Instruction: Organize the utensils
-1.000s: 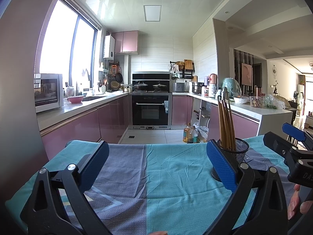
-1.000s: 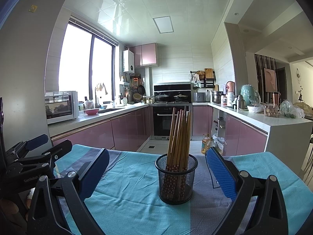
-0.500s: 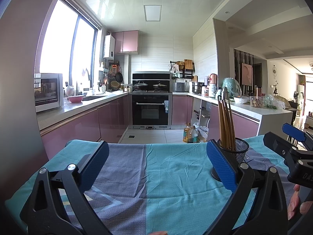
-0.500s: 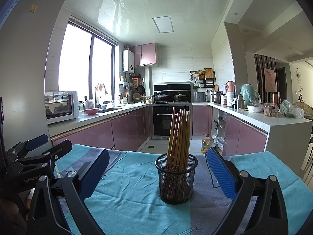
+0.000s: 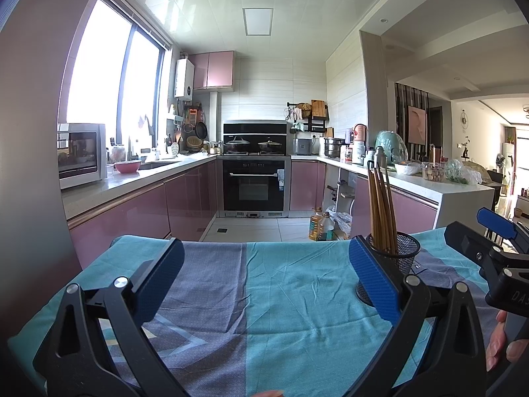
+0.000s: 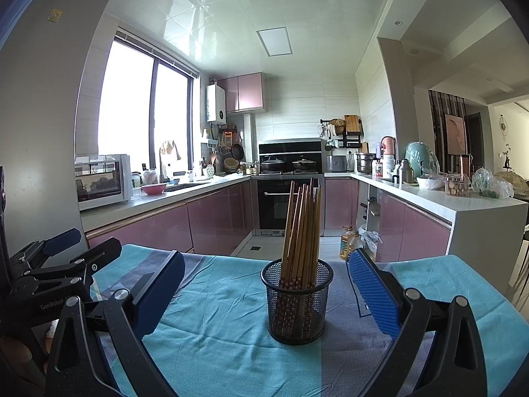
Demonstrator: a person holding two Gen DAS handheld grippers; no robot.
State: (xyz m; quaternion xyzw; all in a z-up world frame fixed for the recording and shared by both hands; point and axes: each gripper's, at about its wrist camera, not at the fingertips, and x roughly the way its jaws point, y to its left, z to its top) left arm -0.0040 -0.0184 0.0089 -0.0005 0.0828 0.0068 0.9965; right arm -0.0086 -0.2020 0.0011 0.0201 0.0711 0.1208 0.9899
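A black mesh cup [image 6: 297, 301] stands upright on the teal and grey cloth [image 6: 215, 327], holding several wooden chopsticks [image 6: 301, 228]. My right gripper [image 6: 264, 284] is open, its blue pads wide apart on either side of the cup and a little nearer than it, touching nothing. In the left wrist view the same cup [image 5: 398, 258] with its chopsticks [image 5: 381, 208] sits behind the right pad. My left gripper [image 5: 263, 278] is open over bare cloth [image 5: 264, 297] with nothing between its fingers. Each gripper shows at the edge of the other's view.
The table's far edge [image 5: 231, 241] drops to a tiled kitchen floor. Pink cabinets and a counter [image 5: 139, 182] run along the left, an oven [image 5: 254, 185] stands at the back, and a white counter [image 6: 446, 201] with jars and bags is on the right. A hand [image 5: 502, 340] holds the right gripper's handle.
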